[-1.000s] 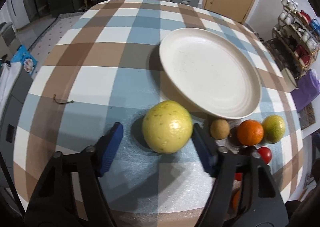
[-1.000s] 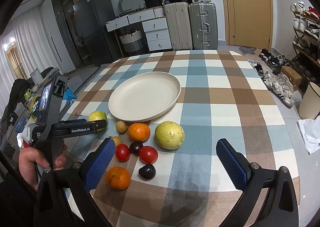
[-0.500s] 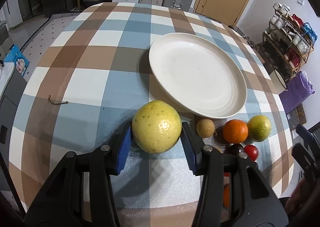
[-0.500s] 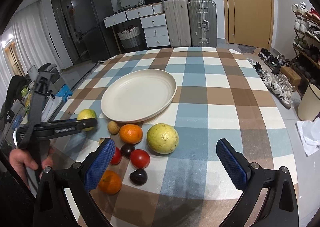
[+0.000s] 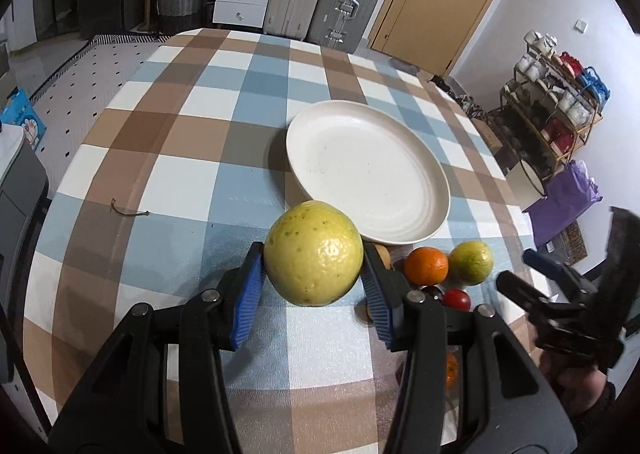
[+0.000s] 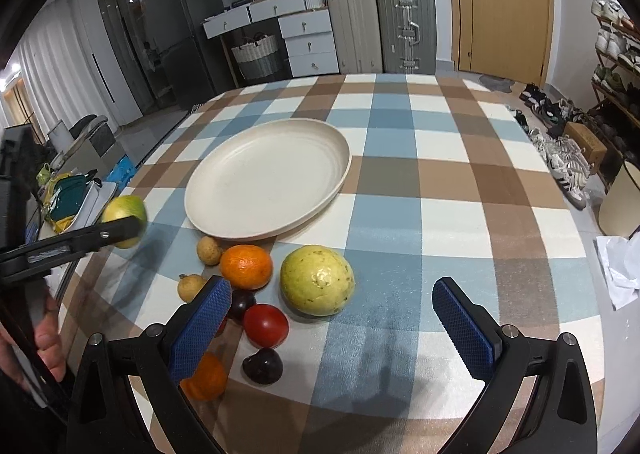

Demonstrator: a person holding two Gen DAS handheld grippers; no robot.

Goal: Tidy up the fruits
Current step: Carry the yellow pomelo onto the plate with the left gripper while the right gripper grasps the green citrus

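My left gripper (image 5: 314,280) has the big fruit (image 5: 313,253) between its fingers (image 5: 248,290), above the tabletop (image 5: 192,174). The plate (image 5: 366,170) sits just beyond it, to the right. Right of my held fruit, near the plate's near rim, lie an orange (image 5: 426,265) and a round fruit (image 5: 471,262) side by side, a tomato (image 5: 456,299) nearer still. My right gripper (image 6: 336,318) hangs over the tabletop's near edge, with a second large fruit (image 6: 317,280) just ahead between its spread fingers (image 6: 202,328).
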